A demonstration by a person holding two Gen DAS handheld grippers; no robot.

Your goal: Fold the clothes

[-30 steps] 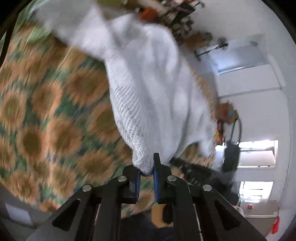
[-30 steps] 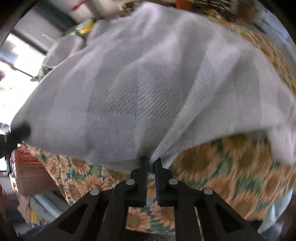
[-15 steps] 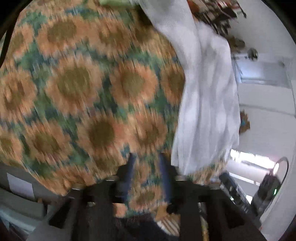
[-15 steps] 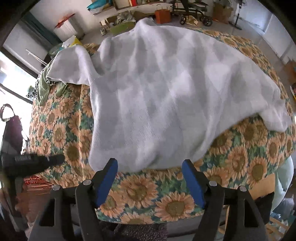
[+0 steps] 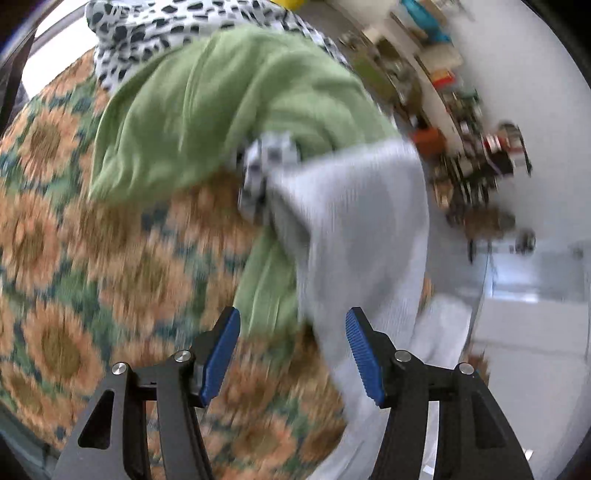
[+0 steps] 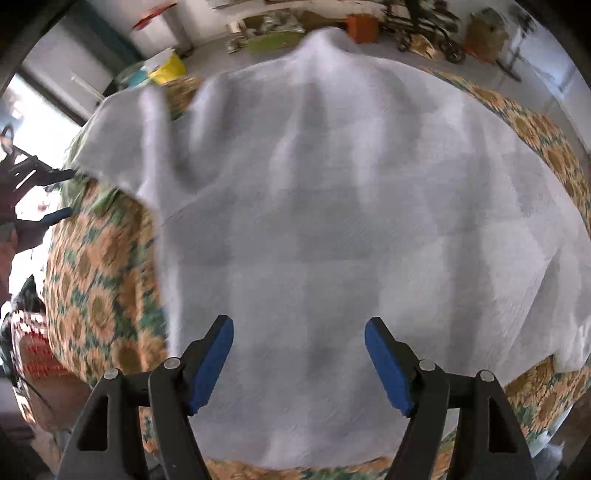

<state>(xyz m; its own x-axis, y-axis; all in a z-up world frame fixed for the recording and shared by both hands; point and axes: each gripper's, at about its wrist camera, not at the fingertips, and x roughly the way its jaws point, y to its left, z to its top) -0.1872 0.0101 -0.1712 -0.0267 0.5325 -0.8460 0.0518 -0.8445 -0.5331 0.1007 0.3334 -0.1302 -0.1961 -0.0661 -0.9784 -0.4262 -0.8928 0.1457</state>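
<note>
The right hand-held gripper (image 6: 299, 363) is hovering with jaws spread and empty, just opened, over the white knit garment (image 6: 332, 221) lying on the sunflower-print cover (image 6: 99, 295). The left hand-held gripper (image 5: 293, 354) is likewise gaping, empty, near the garment's sleeve (image 5: 354, 236); beyond it a green garment (image 5: 221, 110) is lying crumpled.

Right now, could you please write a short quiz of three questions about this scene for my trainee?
1. True or false: the right tool is shut on the white garment.
2. Which cloth lies beside the white garment's sleeve in the left wrist view? A) a green garment B) a red towel C) blue jeans
3. Fill in: the sunflower cover carries a second garment, white with ____ spots.

Key: 1 false, its jaws stand open above the cloth. 2 A. 3 black.
</note>
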